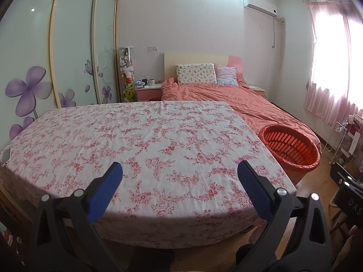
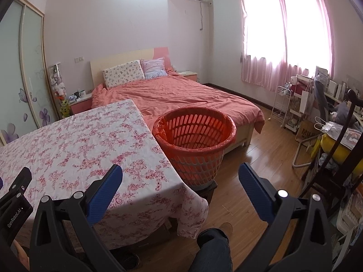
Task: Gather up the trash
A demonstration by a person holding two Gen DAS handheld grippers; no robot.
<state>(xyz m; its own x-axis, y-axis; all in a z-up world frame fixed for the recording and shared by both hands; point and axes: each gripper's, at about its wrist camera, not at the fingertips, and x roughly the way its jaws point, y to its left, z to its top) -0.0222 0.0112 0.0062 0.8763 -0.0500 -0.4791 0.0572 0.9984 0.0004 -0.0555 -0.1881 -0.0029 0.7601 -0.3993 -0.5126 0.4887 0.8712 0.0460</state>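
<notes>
**Searching for trash: none in view**

Left gripper [image 1: 180, 170] and right gripper [image 2: 180, 172]: jaws wide apart, holding nothing. Worktop [image 1: 140, 136]: floral cloth, no trash visible; a phone [image 1: 6, 156] at its left edge. Lined orange basket [image 2: 194, 146]: apparently empty, perched on a stool just beside the worktop corner. Risk: phone mistaken for trash; basket knocked off.

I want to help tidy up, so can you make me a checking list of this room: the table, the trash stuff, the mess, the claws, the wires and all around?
Surface: table under a flowered cloth, no trash seen on it.
Job's things: orange basket with a liner, beside the table; looks empty.
Clutter: phone at the table's left edge.
Claws: left claw open, holding nothing; right claw open, holding nothing.
Cables: nothing seen near the table.
Surroundings: bed, wardrobe, pink curtains, crowded desk.
</notes>
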